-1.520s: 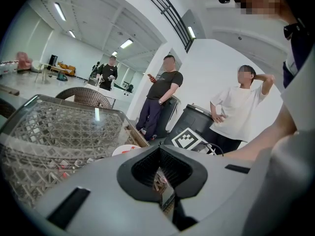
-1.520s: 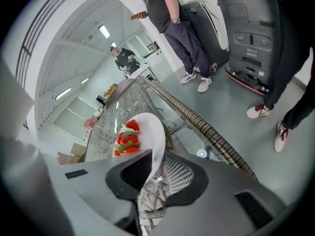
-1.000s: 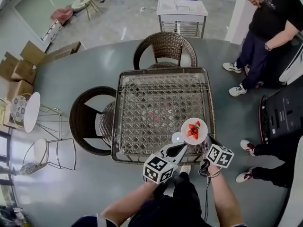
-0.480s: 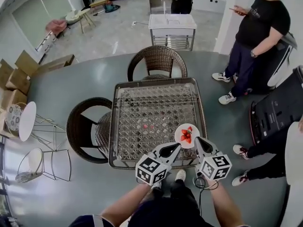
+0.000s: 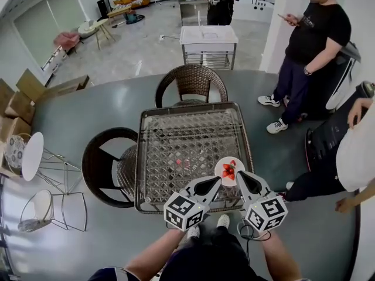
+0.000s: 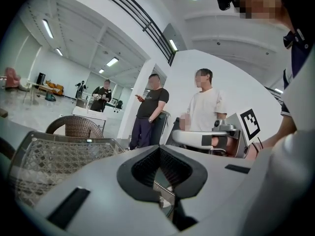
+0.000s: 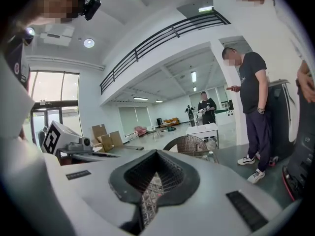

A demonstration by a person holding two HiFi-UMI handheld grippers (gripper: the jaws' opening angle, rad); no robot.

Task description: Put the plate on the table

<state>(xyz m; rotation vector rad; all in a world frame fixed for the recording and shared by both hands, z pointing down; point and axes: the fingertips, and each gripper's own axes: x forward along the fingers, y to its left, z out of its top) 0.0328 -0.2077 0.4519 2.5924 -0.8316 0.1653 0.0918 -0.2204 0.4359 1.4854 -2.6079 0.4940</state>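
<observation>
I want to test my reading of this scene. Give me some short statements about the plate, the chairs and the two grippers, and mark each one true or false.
1. The plate carries strawberries. True.
2. The plate stands on a chair seat. False: it lies on the table, near the edge closest to the person.
3. Two wicker chairs stand at the table, one at the far side and one at the left. True.
4. The right gripper holds the plate. False: its jaws are together with nothing between them.
5. The left gripper is wide open. False: its jaws are together too.
</observation>
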